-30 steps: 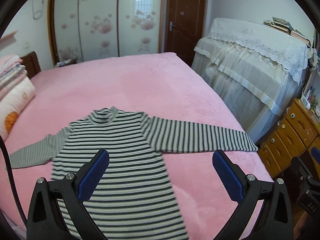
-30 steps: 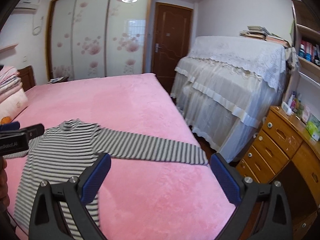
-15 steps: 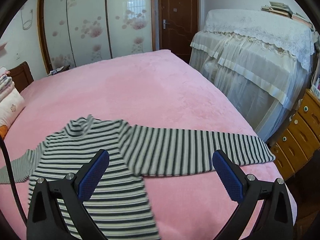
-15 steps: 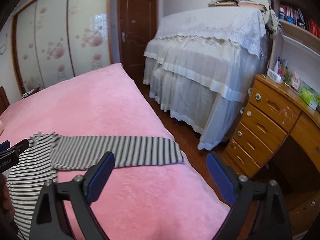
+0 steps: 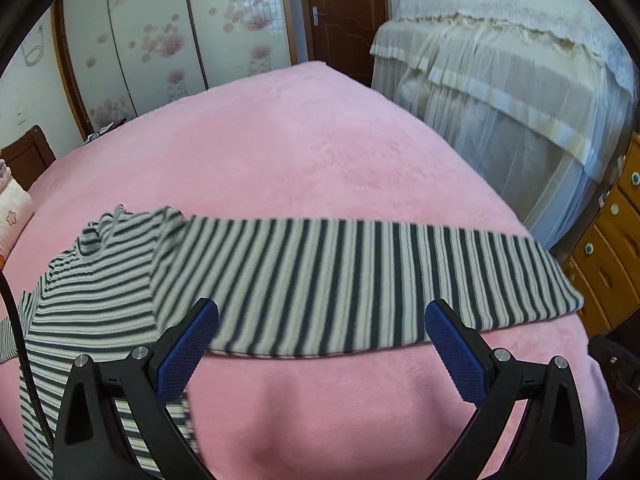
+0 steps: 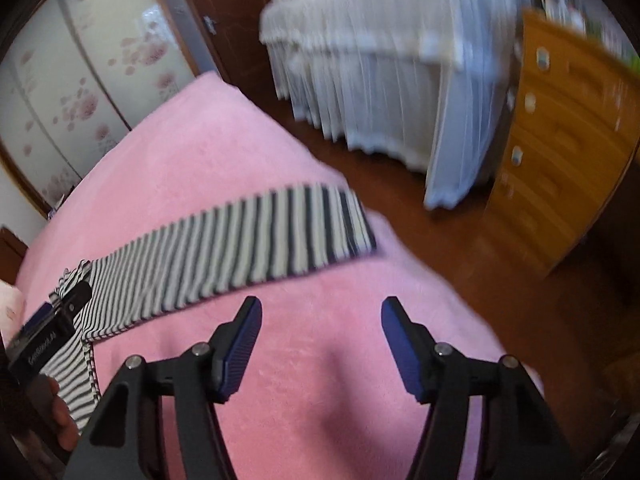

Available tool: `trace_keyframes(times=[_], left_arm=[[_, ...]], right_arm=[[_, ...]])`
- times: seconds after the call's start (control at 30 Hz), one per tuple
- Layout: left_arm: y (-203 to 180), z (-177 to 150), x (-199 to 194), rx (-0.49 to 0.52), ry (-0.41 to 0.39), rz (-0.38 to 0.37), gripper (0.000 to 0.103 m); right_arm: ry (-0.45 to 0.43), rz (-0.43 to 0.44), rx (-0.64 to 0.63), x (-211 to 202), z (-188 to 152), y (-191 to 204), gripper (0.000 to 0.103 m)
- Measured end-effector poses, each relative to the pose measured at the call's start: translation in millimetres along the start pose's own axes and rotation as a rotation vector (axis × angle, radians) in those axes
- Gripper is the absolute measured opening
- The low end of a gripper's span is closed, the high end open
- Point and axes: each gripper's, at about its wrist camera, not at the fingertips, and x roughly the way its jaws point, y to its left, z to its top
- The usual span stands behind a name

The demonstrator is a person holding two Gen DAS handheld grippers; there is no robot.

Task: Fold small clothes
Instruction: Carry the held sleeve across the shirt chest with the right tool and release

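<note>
Both grippers have dropped closer to the bed since a second ago, and the striped sleeve now fills far more of my left view. My left gripper (image 5: 322, 338) stands wide open with nothing held; its blue ribbed pads hang just over the sleeve's near edge. My right gripper (image 6: 322, 344) is closing, yet its jaws are still apart with only bare pink blanket between them.

Beyond the fingers, the striped top (image 5: 100, 292) lies flat on the pink blanket (image 5: 304, 152), a knit in dark grey and white bands with a small roll collar. Its right sleeve (image 5: 360, 276) stretches straight out toward the bed's edge, and the cuff stops just short of the drop. The blanket looks plush and fuzzy.

Farther off, a lace-trimmed white cover (image 5: 512, 80) drapes over a bulky piece of furniture, beside a wooden chest of drawers (image 6: 560, 152). At the back stand floral sliding wardrobe doors (image 5: 160, 40) and a dark brown door (image 5: 344, 12).
</note>
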Motion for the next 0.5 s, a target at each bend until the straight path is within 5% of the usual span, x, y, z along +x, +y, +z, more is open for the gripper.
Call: trace_keyframes(times=[0.23, 0.5], left_arm=[[-19, -13, 21, 0.015, 0.041, 0.008, 0.103], [-21, -16, 20, 0.027, 0.027, 0.019, 0.103]], right_arm=[[0.091, 0.084, 0.157, 49, 7, -30, 0.063], [0.080, 0.057, 0.180, 79, 35, -20, 0.059]])
